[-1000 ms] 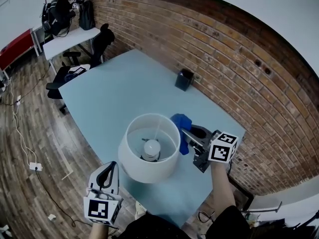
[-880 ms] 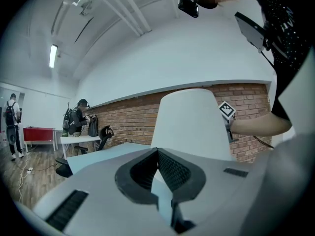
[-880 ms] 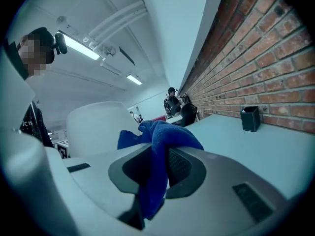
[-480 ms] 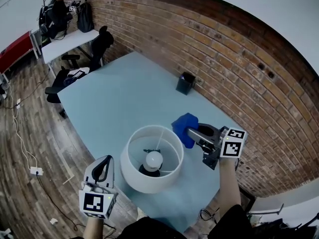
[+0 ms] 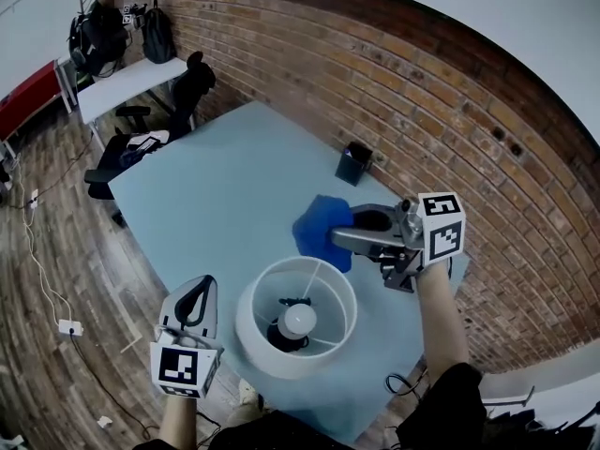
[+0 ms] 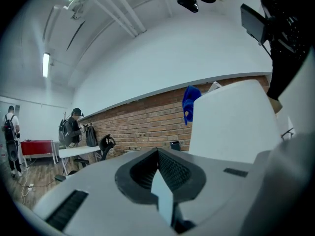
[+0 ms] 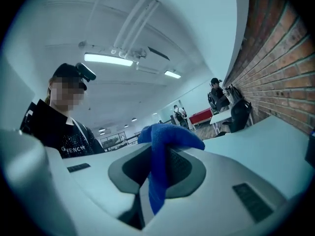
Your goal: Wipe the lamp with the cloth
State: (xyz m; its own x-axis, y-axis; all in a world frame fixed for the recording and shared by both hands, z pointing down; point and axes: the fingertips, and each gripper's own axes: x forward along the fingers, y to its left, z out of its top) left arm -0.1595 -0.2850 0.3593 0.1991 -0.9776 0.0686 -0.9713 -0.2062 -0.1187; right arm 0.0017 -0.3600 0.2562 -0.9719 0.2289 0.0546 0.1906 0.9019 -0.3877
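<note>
Print: white "GIVENCH", partly cut off, on black shirt [image 7: 54,129] | blue cloth [image 5: 321,228] clamped between right gripper's [image 5: 337,241] jaws, just beside white drum-shaded lamp [image 5: 251,337] on pale blue table [image 5: 216,181] | left gripper [image 5: 195,298] closed, empty

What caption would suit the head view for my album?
Right gripper holds a blue cloth beside a white lamp on a pale blue table; left gripper shut, empty.

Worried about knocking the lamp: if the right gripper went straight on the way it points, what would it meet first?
Probably nothing: the right gripper, holding the cloth, points past the lamp; depth is unclear.
</note>
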